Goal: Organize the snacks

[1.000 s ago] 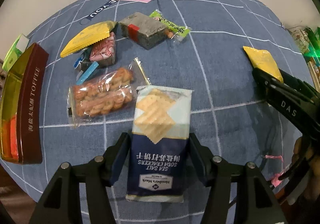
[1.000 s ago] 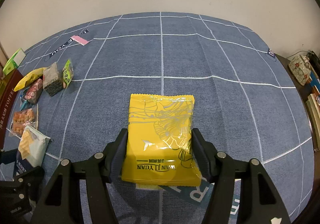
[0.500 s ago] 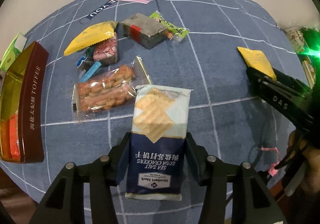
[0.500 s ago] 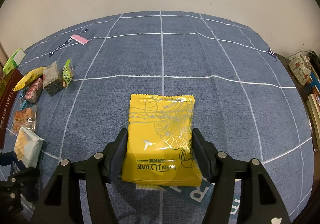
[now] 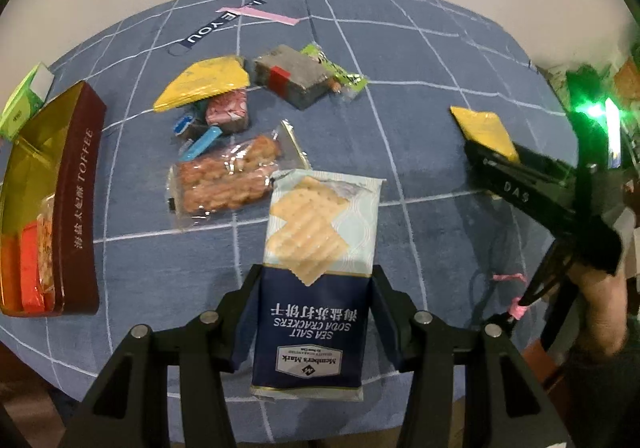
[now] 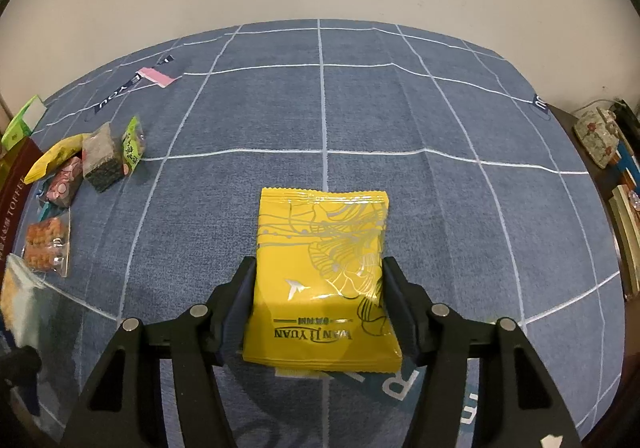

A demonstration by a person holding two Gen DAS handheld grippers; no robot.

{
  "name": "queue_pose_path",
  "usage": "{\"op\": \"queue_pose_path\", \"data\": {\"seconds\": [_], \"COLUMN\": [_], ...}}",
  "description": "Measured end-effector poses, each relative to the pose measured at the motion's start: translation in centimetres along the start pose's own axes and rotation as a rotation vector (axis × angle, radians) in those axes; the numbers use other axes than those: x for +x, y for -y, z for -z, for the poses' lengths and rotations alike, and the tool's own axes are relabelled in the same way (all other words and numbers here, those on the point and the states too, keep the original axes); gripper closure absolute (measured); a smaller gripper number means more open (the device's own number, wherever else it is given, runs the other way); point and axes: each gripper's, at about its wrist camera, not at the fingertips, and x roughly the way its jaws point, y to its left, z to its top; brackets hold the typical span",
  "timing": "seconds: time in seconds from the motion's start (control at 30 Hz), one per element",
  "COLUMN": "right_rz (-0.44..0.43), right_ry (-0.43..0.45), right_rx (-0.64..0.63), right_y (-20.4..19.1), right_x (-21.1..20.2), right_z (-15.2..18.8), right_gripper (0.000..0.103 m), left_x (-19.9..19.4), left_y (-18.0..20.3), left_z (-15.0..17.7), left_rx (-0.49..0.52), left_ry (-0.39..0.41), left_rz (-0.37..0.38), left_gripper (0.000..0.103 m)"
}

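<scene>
My left gripper [image 5: 316, 288] is shut on a blue-and-white sea salt soda cracker pack [image 5: 316, 260] and holds it above the cloth. My right gripper [image 6: 320, 288] is shut on a yellow Wan Li Yuan snack packet [image 6: 320, 268]; that packet [image 5: 484, 130] and gripper also show at the right of the left wrist view. A dark red toffee tin [image 5: 76, 204], open, holds orange packets at the far left. Loose snacks lie beyond: a clear bag of twisted biscuits [image 5: 228, 176], a yellow packet [image 5: 204, 86], a pink packet [image 5: 228, 112], a grey block [image 5: 292, 76], a green packet [image 5: 336, 70].
A blue checked cloth [image 6: 320, 108] covers the table. A green box [image 5: 24, 100] stands behind the tin. Books and a floral object [image 6: 596, 136] sit off the table's right edge. A white wall is behind.
My left gripper has lifted and pulled back with the cracker pack; the snacks look farther away. The right gripper and its yellow packet have barely moved.
</scene>
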Motion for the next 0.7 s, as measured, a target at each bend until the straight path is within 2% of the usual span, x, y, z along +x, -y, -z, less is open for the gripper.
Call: {"op": "queue_pose_path", "data": {"seconds": [0.33,0.53,0.7], "right_rz": [0.011,0.013,0.018], "right_ry": [-0.012,-0.028,-0.035], "right_rx": [0.018,0.026,0.026], "right_y": [0.0,0.1,0.0], "right_x": [0.0,0.0,0.0], "right_z": [0.0,-0.2,-0.2], "right_gripper": [0.047,0.047,0.047], "left_x": [-5.1,-7.9,-8.8], "left_y": [-5.9,-13.6,-21.2], "left_z": [-0.1,-0.9,-0.2], "left_rx": [-0.084,-0.195,-0.311], "left_ry": [0.087,0.152,0.15], "left_rz": [0.014,-0.079,-0.177], "left_gripper": [0.051,0.051,0.051]}}
